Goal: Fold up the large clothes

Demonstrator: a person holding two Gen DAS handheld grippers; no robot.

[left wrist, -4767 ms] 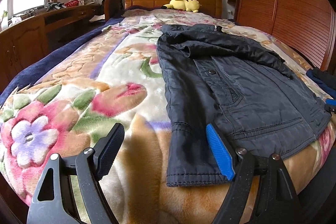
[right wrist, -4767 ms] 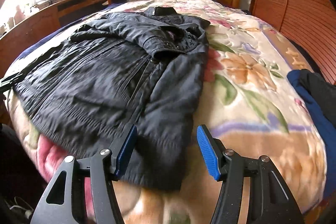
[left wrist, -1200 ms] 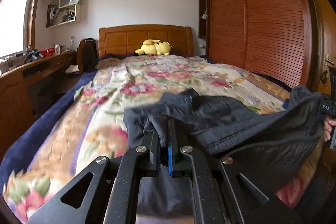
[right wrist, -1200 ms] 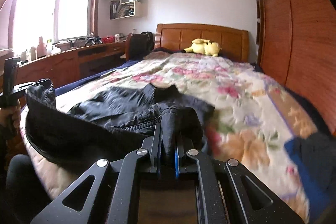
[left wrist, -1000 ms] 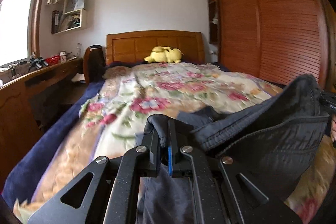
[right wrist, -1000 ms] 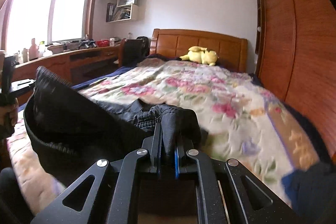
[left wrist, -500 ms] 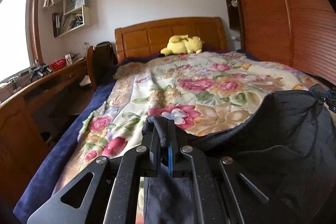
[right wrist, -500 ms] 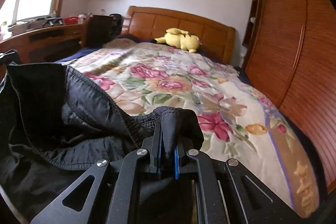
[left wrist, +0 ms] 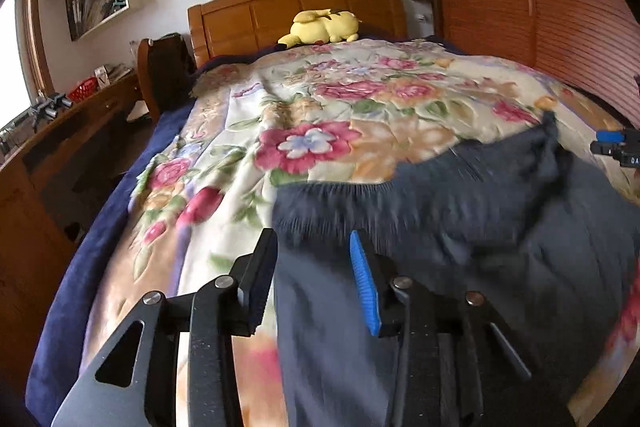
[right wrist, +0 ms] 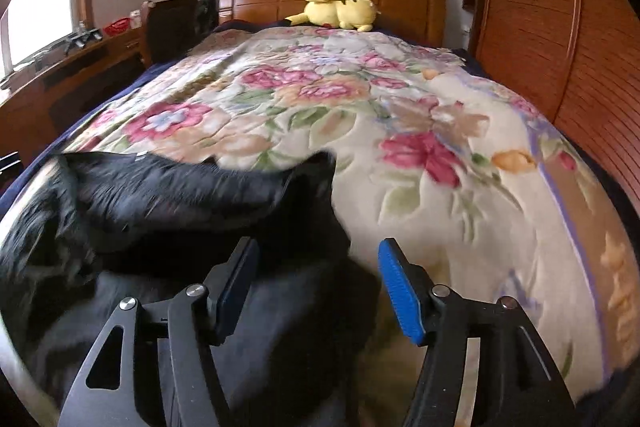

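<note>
A dark navy jacket (left wrist: 460, 227) lies folded over itself on the near end of the floral bedspread (left wrist: 320, 115); it also shows in the right wrist view (right wrist: 180, 219), blurred by motion. My left gripper (left wrist: 312, 275) is open and empty just above the jacket's left folded corner. My right gripper (right wrist: 316, 287) is open and empty above the jacket's right corner. The right gripper's tip also shows at the right edge of the left wrist view (left wrist: 616, 147).
A yellow plush toy (left wrist: 324, 25) lies by the wooden headboard (left wrist: 296, 11). A wooden desk (left wrist: 48, 143) runs along the left with a dark chair (left wrist: 164, 67). A slatted wardrobe (left wrist: 540, 7) stands on the right. The bedspread also shows in the right wrist view (right wrist: 360, 115).
Both grippers carried the jacket's hem forward over the garment, then opened and let it go. The jacket now lies doubled on the bed.
</note>
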